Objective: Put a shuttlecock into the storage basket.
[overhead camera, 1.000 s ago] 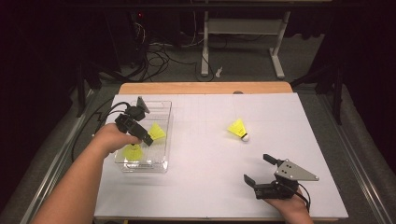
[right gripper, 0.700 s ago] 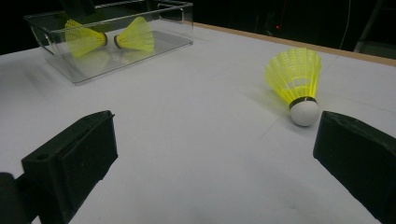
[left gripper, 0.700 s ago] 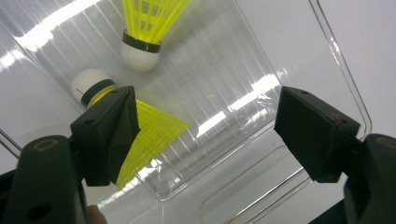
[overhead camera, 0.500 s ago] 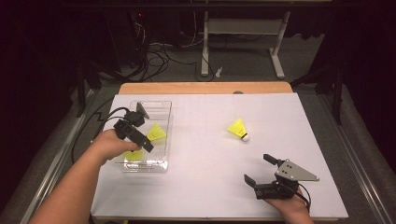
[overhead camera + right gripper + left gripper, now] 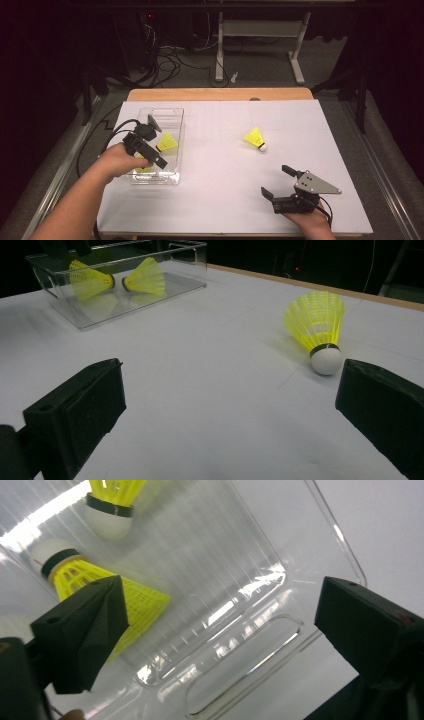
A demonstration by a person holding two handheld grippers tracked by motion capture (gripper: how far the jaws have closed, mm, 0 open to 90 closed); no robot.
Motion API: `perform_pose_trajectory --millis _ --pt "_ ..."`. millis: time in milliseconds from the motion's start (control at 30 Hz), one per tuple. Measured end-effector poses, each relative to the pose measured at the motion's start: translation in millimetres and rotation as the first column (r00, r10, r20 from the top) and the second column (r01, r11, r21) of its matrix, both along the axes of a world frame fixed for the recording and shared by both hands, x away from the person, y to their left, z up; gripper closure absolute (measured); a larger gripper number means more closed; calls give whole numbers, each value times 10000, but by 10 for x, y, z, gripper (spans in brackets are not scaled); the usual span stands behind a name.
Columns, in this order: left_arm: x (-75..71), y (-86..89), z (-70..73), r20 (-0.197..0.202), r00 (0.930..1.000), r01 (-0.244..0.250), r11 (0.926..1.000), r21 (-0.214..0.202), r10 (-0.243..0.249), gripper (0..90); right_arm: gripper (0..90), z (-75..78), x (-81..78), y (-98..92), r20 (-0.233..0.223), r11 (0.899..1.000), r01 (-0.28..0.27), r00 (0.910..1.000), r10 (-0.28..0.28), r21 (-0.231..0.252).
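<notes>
A clear plastic box stands at the table's left and holds two yellow shuttlecocks. My left gripper hangs open just above the box, nothing between its jaws. The left gripper view looks down into the box: one shuttlecock lies partly behind the left jaw, the other shuttlecock at the top edge. A third yellow shuttlecock lies on the white sheet right of centre, cork toward me. My right gripper rests open near the front edge, a short way from it.
A white sheet covers the table, with a wooden edge at the back. A black cable trails from the left gripper off the table's left side. Beyond the table are a dark floor, cables and a desk frame.
The left gripper has drifted slightly toward the person over the box, still open. Both shuttlecocks in the box stay put, and the right gripper has not moved.
</notes>
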State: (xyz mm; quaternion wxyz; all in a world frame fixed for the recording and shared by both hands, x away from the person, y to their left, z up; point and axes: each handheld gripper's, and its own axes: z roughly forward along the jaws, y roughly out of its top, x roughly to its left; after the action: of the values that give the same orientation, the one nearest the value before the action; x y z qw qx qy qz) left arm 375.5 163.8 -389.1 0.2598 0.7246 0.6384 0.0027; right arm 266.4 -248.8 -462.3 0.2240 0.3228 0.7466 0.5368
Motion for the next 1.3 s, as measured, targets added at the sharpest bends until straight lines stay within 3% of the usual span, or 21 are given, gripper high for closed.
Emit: perform_pose_trajectory --millis 133,833,1300 --pt "-33 -49 -13 -147 9998 139 9997 175 -137 6 4 1 -1 0 19 10000 -5 10000 5 -14" --pt "-144 -257 26 -88 9980 623 9979 183 -621 6 4 -10 -1 -8 2 9999 81 10000 -81 -96" --pt "-178 -323 40 -41 9959 908 9957 156 -908 6 4 -10 -9 -66 20 9988 489 9988 -489 -25"
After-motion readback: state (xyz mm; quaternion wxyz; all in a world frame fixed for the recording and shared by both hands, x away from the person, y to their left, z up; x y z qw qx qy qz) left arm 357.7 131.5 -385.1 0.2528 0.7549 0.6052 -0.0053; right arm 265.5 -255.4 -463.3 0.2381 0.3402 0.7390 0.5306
